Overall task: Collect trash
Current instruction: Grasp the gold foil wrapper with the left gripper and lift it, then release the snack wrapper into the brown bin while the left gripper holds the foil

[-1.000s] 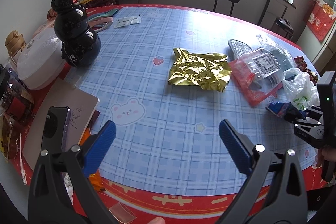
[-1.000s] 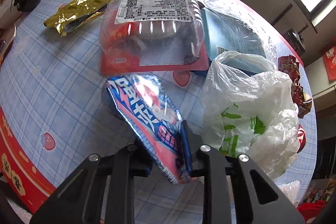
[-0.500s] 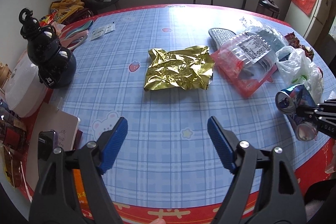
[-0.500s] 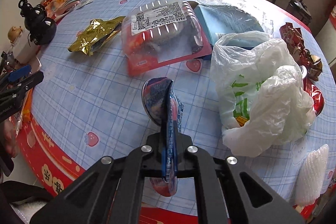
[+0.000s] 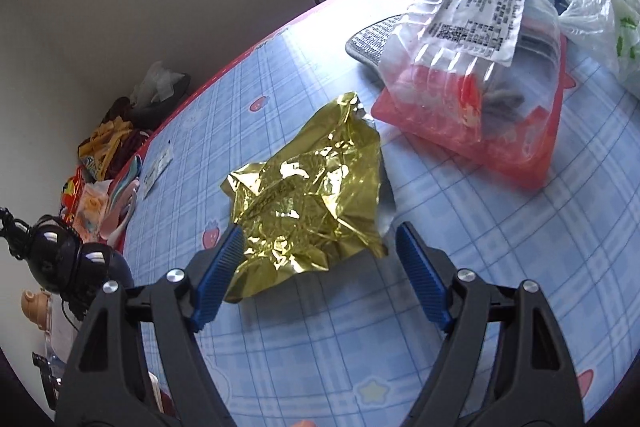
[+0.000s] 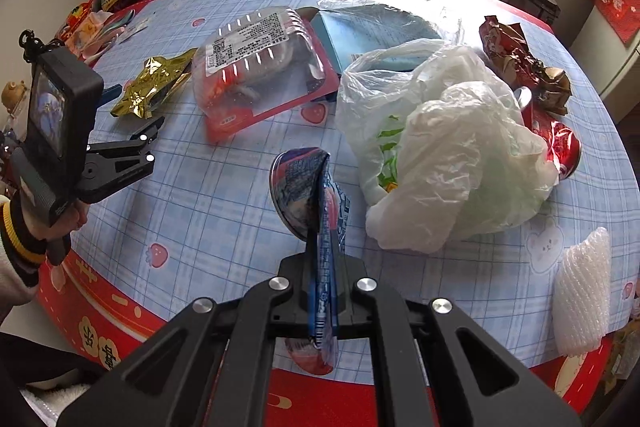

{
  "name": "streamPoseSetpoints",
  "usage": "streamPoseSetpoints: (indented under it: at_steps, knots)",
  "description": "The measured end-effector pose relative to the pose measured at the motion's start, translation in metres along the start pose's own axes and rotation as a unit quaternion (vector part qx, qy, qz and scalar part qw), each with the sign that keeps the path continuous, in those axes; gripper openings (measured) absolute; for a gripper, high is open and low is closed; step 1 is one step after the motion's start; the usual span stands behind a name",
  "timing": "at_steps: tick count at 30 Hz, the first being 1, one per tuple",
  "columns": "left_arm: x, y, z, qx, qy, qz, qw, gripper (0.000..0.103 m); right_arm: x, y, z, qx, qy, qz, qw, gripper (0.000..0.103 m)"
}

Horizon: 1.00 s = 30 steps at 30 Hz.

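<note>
Left claw (image 5: pixel 318 259) hangs w/ jaws apart, straddling the near end of the gold wrapper (image 5: pixel 312 203), which lies crumpled on the worktop (image 5: pixel 500 287); pads not pressing it. Right claw (image 6: pixel 323 297) is clamped tight on a flattened blue snack bag (image 6: pixel 316 211), held above the worktop's near edge, just beside the white plastic bag (image 6: pixel 448 155). Clear food tray (image 5: pixel 480 75) sits past the wrapper.

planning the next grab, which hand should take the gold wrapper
Left. The left gripper is open around the gold wrapper; the right gripper is shut on a blue wrapper.
</note>
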<state>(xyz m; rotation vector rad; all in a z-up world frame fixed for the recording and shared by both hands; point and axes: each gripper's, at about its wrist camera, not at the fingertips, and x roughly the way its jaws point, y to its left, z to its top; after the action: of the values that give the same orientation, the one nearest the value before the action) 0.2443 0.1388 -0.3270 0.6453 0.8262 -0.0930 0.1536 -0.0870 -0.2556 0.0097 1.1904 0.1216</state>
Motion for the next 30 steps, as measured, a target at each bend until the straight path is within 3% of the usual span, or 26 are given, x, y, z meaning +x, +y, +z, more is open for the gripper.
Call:
streamPoseSetpoints:
  at_steps: [4,6,9,10,16,18,23,25,30]
  knots:
    - [0.011,-0.002,0.009,0.017,-0.013,0.023,0.9995,0.077,-0.004,-0.012,-0.008,0.017,0.0,-0.008,1.0,0.007]
    - [0.017,0.001,0.014,0.013,-0.01,0.022,0.9996,0.071,-0.006,-0.016,-0.011,0.022,0.0,-0.01,1.0,0.007]
    - [0.025,0.008,0.017,0.001,0.001,0.014,0.9999,0.049,-0.009,-0.02,-0.014,0.026,-0.003,-0.012,1.0,0.007]
    - [0.027,0.011,0.017,-0.005,0.006,0.009,0.9999,0.035,-0.011,-0.021,-0.014,0.027,-0.004,-0.011,1.0,0.007]
    - [0.011,0.045,0.012,-0.079,-0.003,-0.023,0.9966,0.022,-0.017,-0.02,-0.009,0.025,-0.014,-0.002,1.0,0.007]
    - [-0.001,0.066,0.01,-0.127,-0.007,-0.049,0.9906,0.019,-0.02,-0.018,-0.006,0.023,-0.018,0.004,1.0,0.007]
    - [-0.04,0.108,-0.001,-0.239,-0.019,-0.12,0.9633,0.018,-0.029,-0.01,0.005,0.013,-0.036,0.023,0.999,0.007]
    - [-0.059,0.113,-0.006,-0.262,-0.027,-0.137,0.9549,0.018,-0.035,-0.006,0.01,0.009,-0.047,0.031,0.998,0.007]
    - [-0.103,0.109,-0.005,-0.279,-0.049,-0.164,0.9449,0.018,-0.054,-0.005,0.018,0.011,-0.075,0.043,0.996,0.007]
